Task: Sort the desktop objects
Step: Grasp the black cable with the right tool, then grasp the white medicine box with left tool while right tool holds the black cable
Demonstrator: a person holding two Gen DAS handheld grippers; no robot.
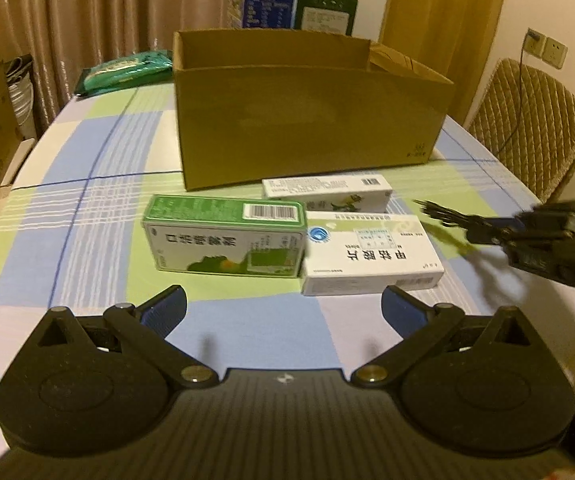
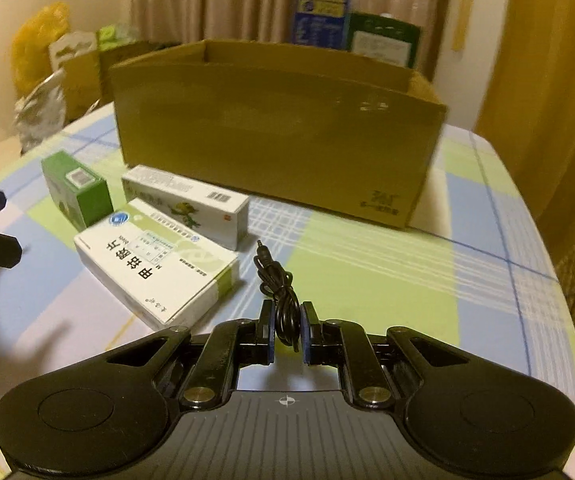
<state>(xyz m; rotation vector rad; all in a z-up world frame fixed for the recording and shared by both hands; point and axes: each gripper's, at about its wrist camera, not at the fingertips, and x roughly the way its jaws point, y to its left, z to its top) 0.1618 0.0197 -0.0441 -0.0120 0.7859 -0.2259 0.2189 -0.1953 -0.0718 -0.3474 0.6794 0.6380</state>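
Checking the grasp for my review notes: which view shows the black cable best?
The right wrist view: the bundled black cable sits sharp and centred, pinched between the shut right gripper, its plug tip pointing toward the cardboard box. The left wrist view shows the cable only as a blurred streak at the right edge.

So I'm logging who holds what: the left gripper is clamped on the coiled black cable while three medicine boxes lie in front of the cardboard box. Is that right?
Not quite: the right gripper, not the left, is clamped on the coiled black cable, as the right wrist view shows. The left gripper is open and holds nothing. The three medicine boxes do lie in front of the cardboard box.
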